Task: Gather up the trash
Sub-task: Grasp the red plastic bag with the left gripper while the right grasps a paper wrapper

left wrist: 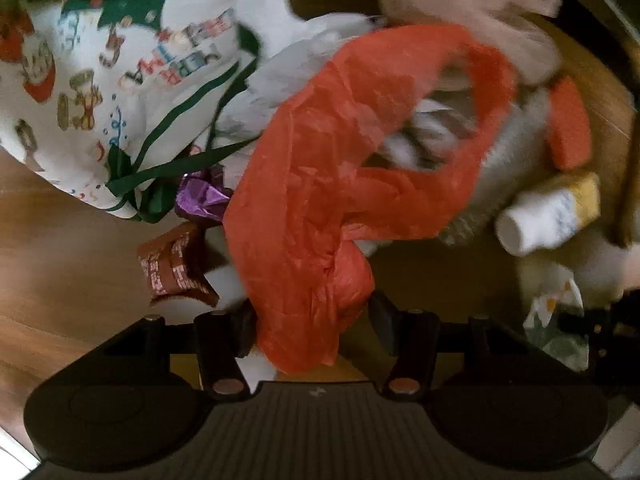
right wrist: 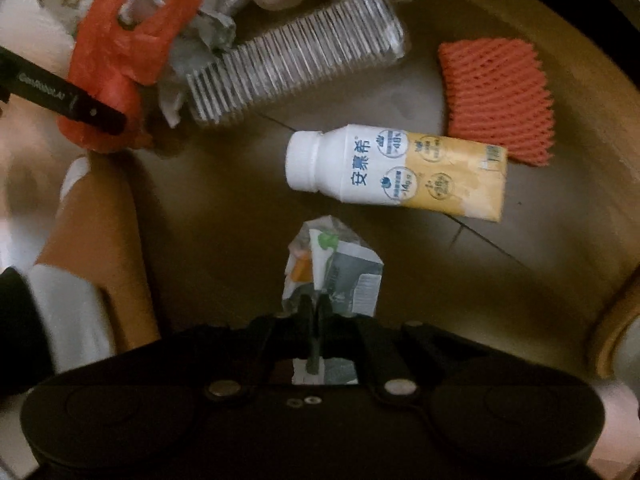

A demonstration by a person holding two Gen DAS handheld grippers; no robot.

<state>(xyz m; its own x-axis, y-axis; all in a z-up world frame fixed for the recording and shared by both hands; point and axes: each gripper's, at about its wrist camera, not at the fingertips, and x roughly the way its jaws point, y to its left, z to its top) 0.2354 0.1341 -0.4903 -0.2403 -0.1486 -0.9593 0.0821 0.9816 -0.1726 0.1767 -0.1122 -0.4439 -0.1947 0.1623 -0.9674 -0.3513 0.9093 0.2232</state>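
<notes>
We judged the thin orange plastic bag (left wrist: 304,184) could slip from our half-closed left hand-held gripper (left wrist: 312,320), while the right hand-held gripper (right wrist: 314,308), clamped on a crumpled carton (right wrist: 332,268) at six o'clock, might drop it.

Both wrist fisheyes look steeply down, close over the wooden floor (left wrist: 60,248). Shared: crumpled orange plastic bag (left wrist: 320,184) (right wrist: 116,52) and white-and-yellow drink bottle (left wrist: 548,212) (right wrist: 400,172).

Dim, warm light; the brown wooden floor (right wrist: 240,200) sinks into shadow near both cameras. Motion blur smears the crumpled orange plastic bag (left wrist: 320,184) and everything around it. Fisheye bending curves the edges.
</notes>
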